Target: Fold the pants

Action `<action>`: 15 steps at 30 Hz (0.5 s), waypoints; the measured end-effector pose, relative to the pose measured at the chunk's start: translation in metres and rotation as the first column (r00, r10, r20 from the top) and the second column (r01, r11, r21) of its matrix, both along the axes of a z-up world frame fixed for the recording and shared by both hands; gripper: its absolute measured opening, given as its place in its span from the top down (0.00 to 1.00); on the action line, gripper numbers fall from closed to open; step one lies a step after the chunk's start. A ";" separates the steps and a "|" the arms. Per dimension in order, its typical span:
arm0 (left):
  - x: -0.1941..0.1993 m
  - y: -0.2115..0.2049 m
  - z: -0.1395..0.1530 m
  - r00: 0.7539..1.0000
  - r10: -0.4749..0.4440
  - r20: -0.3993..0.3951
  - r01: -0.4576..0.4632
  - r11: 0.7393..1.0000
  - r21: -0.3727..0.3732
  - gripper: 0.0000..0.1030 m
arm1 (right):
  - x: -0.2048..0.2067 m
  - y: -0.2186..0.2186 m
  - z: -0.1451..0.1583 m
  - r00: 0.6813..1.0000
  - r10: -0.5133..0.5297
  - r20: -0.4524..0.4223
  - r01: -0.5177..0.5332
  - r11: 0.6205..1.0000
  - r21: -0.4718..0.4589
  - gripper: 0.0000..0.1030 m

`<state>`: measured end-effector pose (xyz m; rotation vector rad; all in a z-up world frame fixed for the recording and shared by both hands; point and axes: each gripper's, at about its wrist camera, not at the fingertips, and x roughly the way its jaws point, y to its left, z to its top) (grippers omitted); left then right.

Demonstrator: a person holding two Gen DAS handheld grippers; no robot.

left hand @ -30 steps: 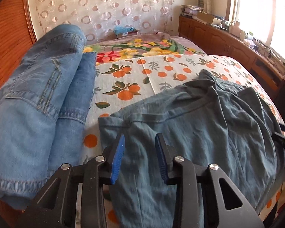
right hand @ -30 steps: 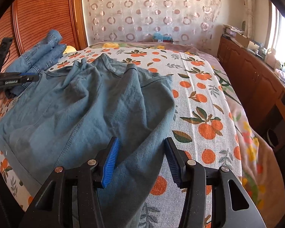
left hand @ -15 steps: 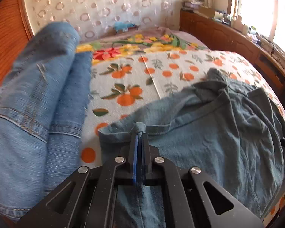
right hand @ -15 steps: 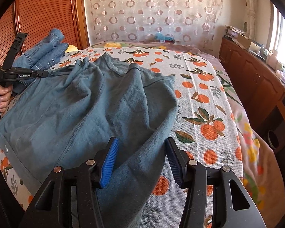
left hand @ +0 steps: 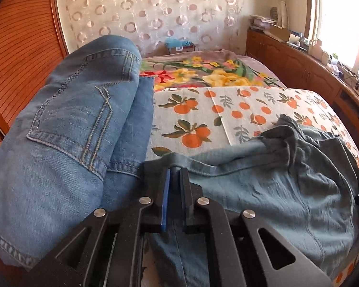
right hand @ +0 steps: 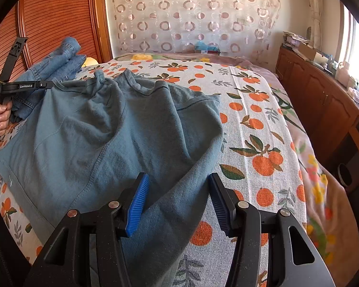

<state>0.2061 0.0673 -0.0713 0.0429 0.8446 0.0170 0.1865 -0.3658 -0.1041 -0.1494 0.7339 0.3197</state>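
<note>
- Since a second ago your left gripper (left hand: 176,179) has gone from spread jaws above the cloth to jaws pinched shut on the waistband edge of the teal pants (left hand: 275,191), and that corner is now lifted a little, with the band drawn into a taut ridge running toward the far side.
- Your right gripper (right hand: 177,198) has barely moved: its jaws are wide apart, straddling a raised fold of the pants (right hand: 122,129) without pinching it.
- The pants lie rumpled across the orange-print bedspread (right hand: 258,143), waist toward the headboard side, one leg trailing down over the near edge of the bed beneath the right gripper.
- The folded blue jeans (left hand: 67,131) sit just beside the left gripper, touching or nearly touching the teal cloth at that corner; I cannot tell which.
- What this means, as I judge it: one anchor is secured, so the fold is only starting. The garment is not yet flattened or aligned.
- Next you likely need the right jaws to close on the fold between them, so both ends can be pulled straight together.
- Watch the left grip: it holds a thin edge, which could slip if you tug hard, and the jeans could be dragged along.
</note>
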 end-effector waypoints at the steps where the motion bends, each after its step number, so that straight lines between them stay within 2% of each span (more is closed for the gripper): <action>1: -0.005 -0.003 0.001 1.000 -0.009 0.005 0.009 1.000 0.001 0.90 | 0.000 0.000 0.000 1.000 0.000 0.000 0.000 1.000 0.000 0.48; 2: -0.008 -0.006 0.002 1.000 -0.019 0.009 0.019 1.000 0.002 0.82 | 0.000 0.000 0.000 1.000 0.000 0.000 0.000 1.000 0.000 0.48; 6: -0.022 -0.025 0.007 0.996 -0.086 0.032 0.086 0.996 0.005 0.70 | 0.000 -0.001 0.000 1.000 0.000 0.000 0.000 1.000 0.001 0.48; 7: -0.025 -0.029 0.007 0.994 -0.102 0.035 0.102 0.995 0.004 0.57 | 0.000 -0.001 0.000 1.000 0.000 0.000 0.000 1.000 0.001 0.48; 8: -0.031 -0.035 0.009 0.991 -0.128 0.048 0.129 0.992 -0.014 0.48 | 0.000 -0.001 0.000 1.000 0.000 0.000 0.000 1.000 0.001 0.48; 11: -0.042 -0.046 0.009 0.981 -0.186 0.058 0.190 0.980 -0.059 0.31 | 0.000 -0.001 0.000 1.000 0.001 0.000 -0.001 1.000 0.001 0.48; 15: -0.057 -0.062 0.003 0.970 -0.232 0.075 0.238 0.968 -0.079 0.30 | 0.000 -0.001 0.000 1.000 0.001 0.000 -0.001 1.000 0.001 0.48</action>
